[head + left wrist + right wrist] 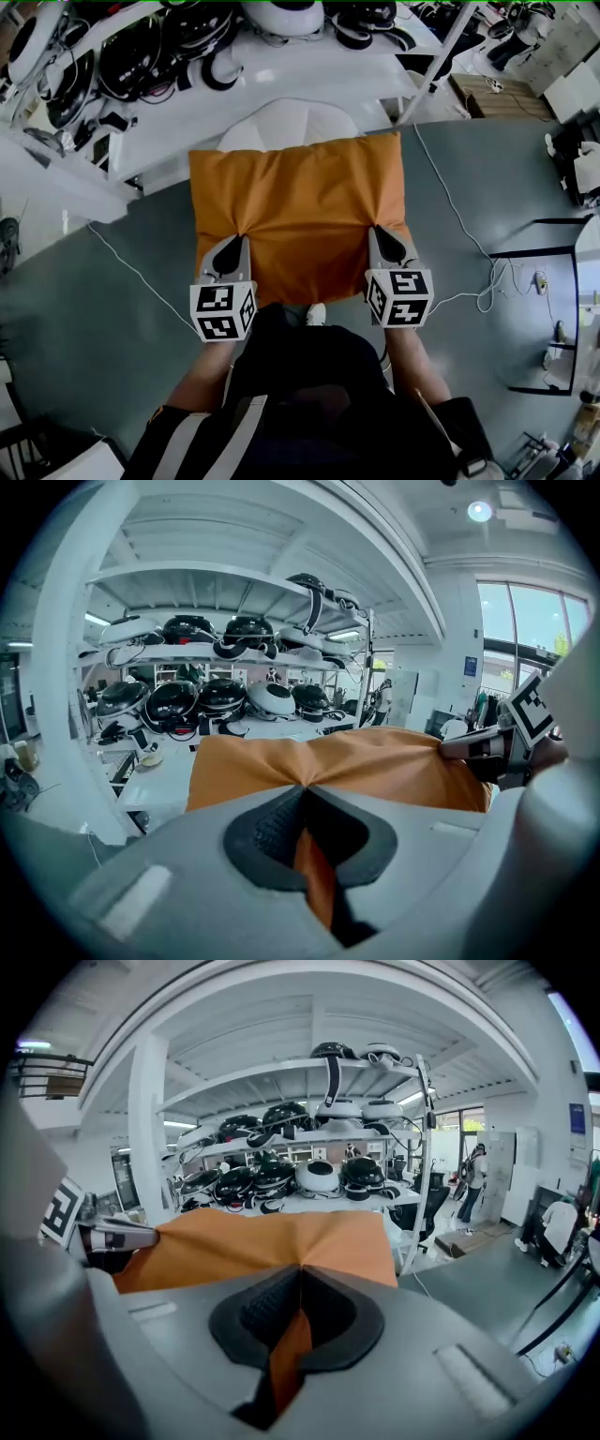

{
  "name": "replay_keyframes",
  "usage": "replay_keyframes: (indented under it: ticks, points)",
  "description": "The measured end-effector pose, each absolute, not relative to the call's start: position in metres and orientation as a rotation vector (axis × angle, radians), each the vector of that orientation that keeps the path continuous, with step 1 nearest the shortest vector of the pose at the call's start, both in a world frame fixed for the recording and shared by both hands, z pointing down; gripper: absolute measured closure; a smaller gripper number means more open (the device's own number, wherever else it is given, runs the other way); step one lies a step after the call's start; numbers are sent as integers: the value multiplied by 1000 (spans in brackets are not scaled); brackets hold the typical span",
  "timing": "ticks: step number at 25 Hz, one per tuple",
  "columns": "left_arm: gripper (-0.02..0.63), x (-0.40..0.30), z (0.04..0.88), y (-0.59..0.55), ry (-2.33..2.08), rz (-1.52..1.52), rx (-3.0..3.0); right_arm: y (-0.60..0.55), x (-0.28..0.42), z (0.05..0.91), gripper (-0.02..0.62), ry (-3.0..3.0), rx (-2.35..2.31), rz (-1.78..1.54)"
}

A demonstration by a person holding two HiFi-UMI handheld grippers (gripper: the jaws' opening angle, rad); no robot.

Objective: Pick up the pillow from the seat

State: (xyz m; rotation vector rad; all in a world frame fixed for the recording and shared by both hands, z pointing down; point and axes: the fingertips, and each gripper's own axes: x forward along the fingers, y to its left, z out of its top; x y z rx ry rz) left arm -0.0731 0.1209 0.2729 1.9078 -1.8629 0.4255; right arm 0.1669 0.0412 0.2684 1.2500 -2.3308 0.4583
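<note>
An orange pillow hangs lifted above a white seat, which shows just beyond its far edge. My left gripper is shut on the pillow's near left part, the cloth puckering at its tips. My right gripper is shut on the near right part in the same way. In the left gripper view the pillow stretches ahead of the left gripper, with orange cloth caught between the jaws. The right gripper view shows the pillow pinched at the right gripper, and the other gripper's tip at the left.
White shelving full of black and white headsets stands right behind the seat. A white cable runs over the grey floor at the right. A black-framed table stands at the far right. The person's feet show under the pillow.
</note>
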Motion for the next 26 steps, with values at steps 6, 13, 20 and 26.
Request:
replay_keyframes:
  ticks: [6,13,20,26]
  points:
    - [597,-59,252,144,-1922,397,1934,63,181,247,588,-2384,1275,383]
    - [597,-46,258,155,-1907,403,1926,78,195,249,588,-2377,1287,384]
    - [597,-39,262,155,-1884,403,1949,84,204,250,586,-2360,1317,386]
    - [597,-40,265,156,-1871,402,1957,87,204,254,588,-2349,1327,390]
